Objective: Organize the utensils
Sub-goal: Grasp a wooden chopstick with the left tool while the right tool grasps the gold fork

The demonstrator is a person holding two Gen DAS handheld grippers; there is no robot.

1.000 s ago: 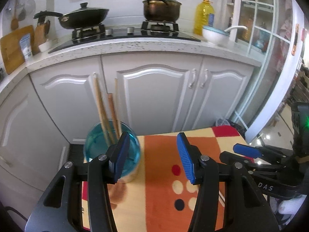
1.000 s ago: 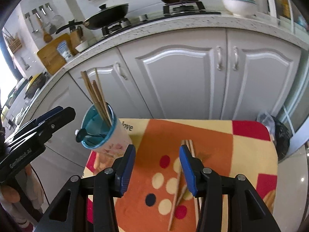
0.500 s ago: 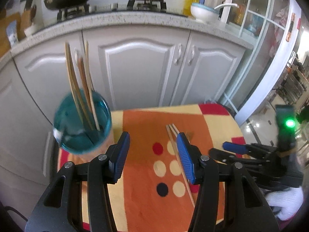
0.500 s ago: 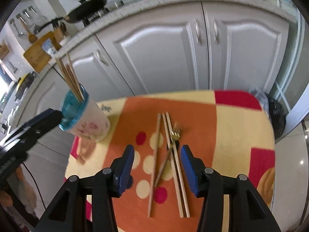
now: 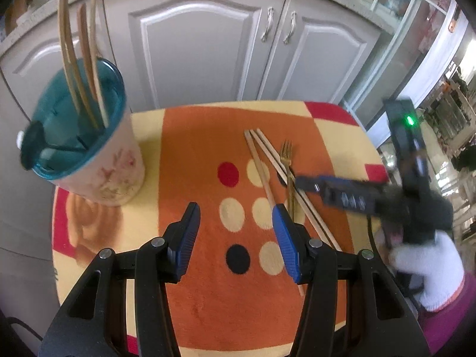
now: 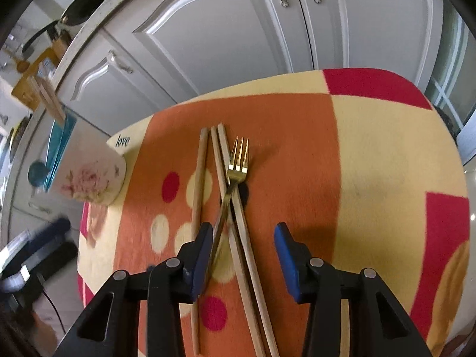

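A floral cup (image 5: 98,160) with a teal rim stands at the left of the patterned mat (image 5: 193,148) and holds three wooden chopsticks (image 5: 86,59). Three more chopsticks (image 6: 235,208) lie on the mat with a gold fork (image 6: 238,160) lying crossed with two of them. My right gripper (image 6: 244,227) hovers just over them, its jaws closing; the fork handle and two chopsticks pass between the pads, untouched. My left gripper (image 5: 235,208) stands open above the dotted part of the mat, nothing between its fingers, with the cup to its left.
White cabinet doors (image 5: 208,44) stand close behind the small table. A glass door (image 5: 416,44) is at the right. A white-gloved hand (image 5: 428,270) holds the right gripper at the table's right edge. The left gripper (image 6: 44,238) shows blurred at the table's left.
Both grippers have sunk toward the mat and tipped downward, so the stove and countertop have left the views. The right gripper now hangs over the fork and chopsticks.
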